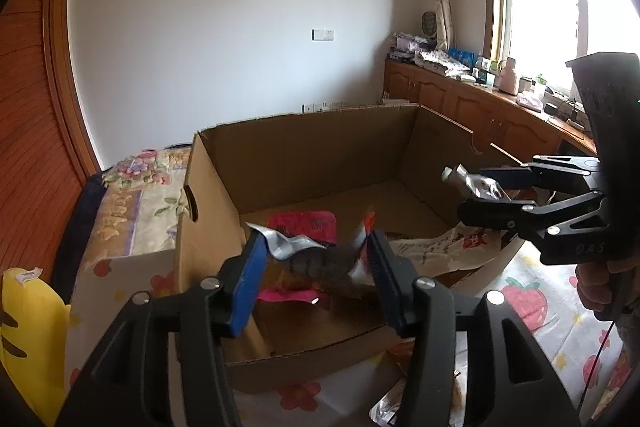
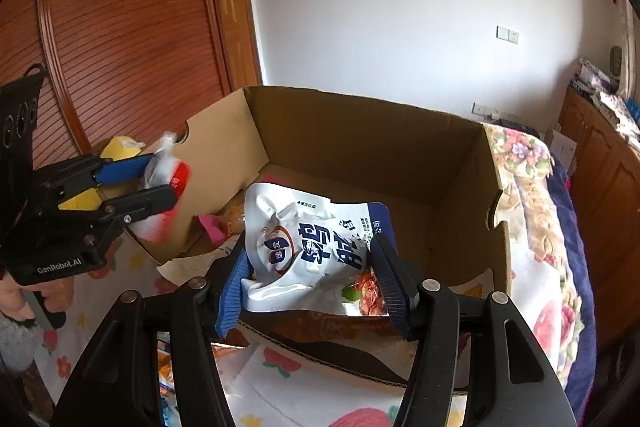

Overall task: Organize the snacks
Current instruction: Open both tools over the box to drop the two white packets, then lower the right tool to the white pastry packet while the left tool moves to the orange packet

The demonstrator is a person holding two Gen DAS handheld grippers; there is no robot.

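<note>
Both claws grip snack packets over cardboard box (image 1: pixel 304 155) on floral bedspread (image 2: pixel 536 227)

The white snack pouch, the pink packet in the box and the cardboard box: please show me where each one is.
white snack pouch (image 2: pixel 308 251), right wrist view, on its printed front.
pink packet (image 1: pixel 306 225), left wrist view, on its upper face.
cardboard box (image 2: pixel 360 143), right wrist view, on its inner far wall.

left tongs (image 1: pixel 318 267) are clamped on a crumpled silver snack packet (image 1: pixel 304 253) right over the near edge of the cardboard box (image 1: pixel 304 155), pink packet (image 1: pixel 308 225) lying inside.
</note>
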